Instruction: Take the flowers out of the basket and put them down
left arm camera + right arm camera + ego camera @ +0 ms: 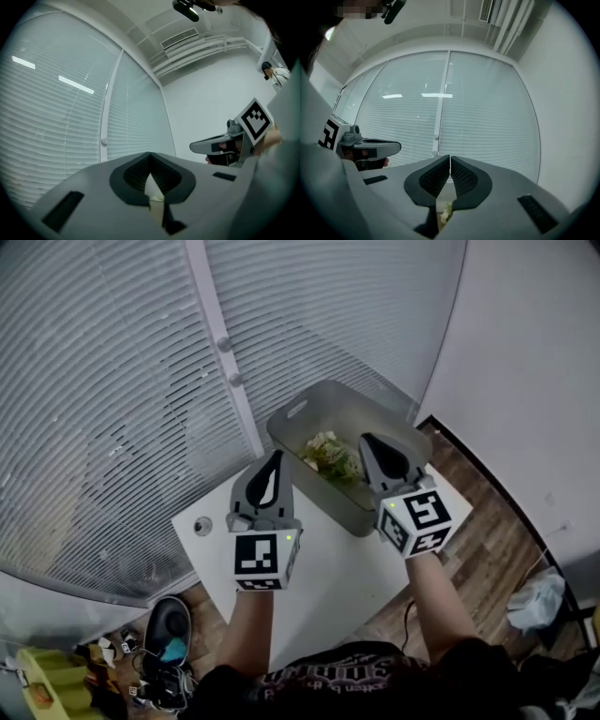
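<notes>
Flowers (pixel 330 456) lie in the grey basket (pixel 300 411) on the desk (pixel 328 568), below and between the left tongs (pixel 276 457) and the right tongs (pixel 368 441), both pinched shut on nothing, so one should open wide, dip low and close gently round the bunch.

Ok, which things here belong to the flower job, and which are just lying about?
Part of the job:
- flowers, inside the basket
- table the basket stands on
- left claw and right claw, both shut, holding nothing

Just lying about, on the floor:
- black object
- yellow crate
- white bag
</notes>
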`<move>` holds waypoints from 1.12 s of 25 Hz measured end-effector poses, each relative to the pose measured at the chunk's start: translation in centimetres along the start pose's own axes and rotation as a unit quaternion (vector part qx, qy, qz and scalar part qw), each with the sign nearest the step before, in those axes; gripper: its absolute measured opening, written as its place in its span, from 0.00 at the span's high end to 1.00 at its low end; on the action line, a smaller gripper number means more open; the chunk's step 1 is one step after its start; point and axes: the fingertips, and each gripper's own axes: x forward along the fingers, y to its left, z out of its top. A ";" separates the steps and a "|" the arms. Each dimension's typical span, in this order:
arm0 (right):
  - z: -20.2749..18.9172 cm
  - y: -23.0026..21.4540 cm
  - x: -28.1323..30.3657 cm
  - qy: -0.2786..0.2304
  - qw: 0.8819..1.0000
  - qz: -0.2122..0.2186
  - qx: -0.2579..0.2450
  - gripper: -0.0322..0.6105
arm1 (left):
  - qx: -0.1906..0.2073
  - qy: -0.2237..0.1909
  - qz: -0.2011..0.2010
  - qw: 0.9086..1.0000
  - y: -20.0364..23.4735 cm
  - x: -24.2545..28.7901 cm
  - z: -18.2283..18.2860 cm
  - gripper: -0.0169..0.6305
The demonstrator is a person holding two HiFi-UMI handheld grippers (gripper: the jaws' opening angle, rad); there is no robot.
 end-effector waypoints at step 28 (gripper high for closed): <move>-5.1 -3.7 9.4 0.081 0.993 0.088 -0.006 0.74 | 0.003 0.020 0.037 0.999 2.3 3.7 -1.7 0.98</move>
